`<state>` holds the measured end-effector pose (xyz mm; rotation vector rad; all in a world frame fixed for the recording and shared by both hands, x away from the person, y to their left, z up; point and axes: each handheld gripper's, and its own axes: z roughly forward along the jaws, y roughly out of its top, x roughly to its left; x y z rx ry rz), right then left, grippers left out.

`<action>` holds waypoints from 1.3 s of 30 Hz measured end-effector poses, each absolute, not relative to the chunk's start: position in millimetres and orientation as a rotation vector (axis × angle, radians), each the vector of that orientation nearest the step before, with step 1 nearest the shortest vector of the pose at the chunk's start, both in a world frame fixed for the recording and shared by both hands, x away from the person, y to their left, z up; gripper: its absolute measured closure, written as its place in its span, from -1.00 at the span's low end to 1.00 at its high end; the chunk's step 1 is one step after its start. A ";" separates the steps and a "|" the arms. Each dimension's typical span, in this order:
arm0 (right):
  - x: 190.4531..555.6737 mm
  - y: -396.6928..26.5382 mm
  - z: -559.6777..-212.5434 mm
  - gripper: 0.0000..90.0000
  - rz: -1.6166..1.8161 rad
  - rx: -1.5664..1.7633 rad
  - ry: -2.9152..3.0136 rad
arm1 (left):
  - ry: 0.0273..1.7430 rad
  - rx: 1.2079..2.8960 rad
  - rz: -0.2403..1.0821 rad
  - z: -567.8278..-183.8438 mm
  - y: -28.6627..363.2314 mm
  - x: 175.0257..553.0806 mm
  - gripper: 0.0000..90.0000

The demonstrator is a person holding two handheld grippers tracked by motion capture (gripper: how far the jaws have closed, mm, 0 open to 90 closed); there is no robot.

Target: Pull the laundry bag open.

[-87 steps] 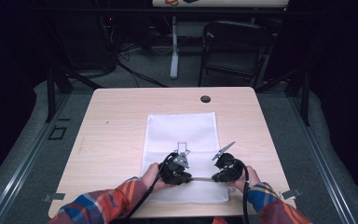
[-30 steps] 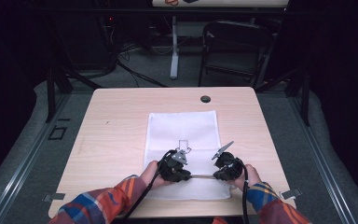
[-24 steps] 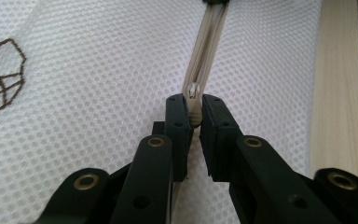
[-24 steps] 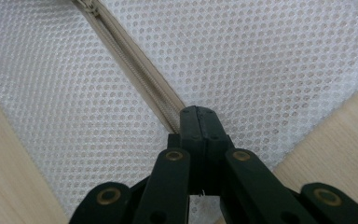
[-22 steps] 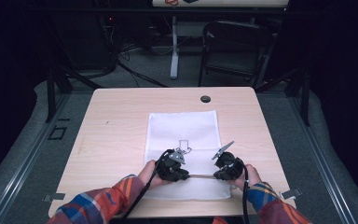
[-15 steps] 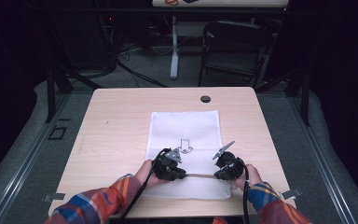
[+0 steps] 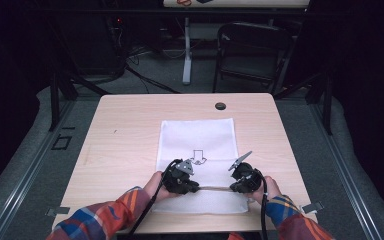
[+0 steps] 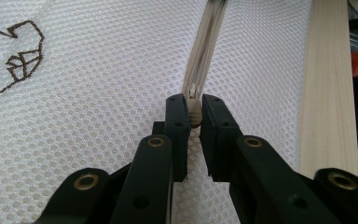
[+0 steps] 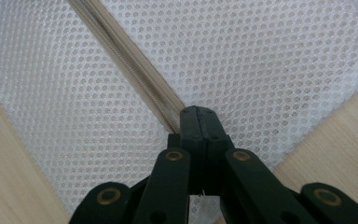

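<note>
A white mesh bag (image 7: 197, 135) lies flat on the wooden table (image 7: 125, 130), with a beige zipper (image 7: 215, 188) running across its near part. My left gripper (image 7: 196, 188) is shut on the small zipper pull (image 8: 194, 119), which sits pinched between the pads where the zipper (image 8: 209, 42) begins. My left gripper (image 8: 194, 114) points along the zipper line over the mesh (image 8: 98, 93). My right gripper (image 7: 232, 188) is at the zipper's other end. There my right gripper (image 9: 199, 119) has its jaws pressed together on the end of the zipper tape (image 9: 121, 51), near the bag's corner (image 9: 261, 56).
A brown arrow-like outline (image 7: 198, 156) is printed on the bag just beyond the grippers. A black round grommet (image 7: 220, 106) sits near the table's far edge. A dark folding chair (image 7: 252, 50) stands on the floor behind the table. Bare wood (image 7: 125, 165) flanks the bag.
My left gripper has slid a little to the left along the zipper with the pull in it. The right gripper has stayed where it was.
</note>
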<state>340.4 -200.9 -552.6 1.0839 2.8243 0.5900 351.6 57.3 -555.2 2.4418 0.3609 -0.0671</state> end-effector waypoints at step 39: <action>340.9 -203.2 -552.2 1.00 0.585 1.099 2.822 | 0.396 2.433 -0.063 -552.8 83.6 353.1 0.81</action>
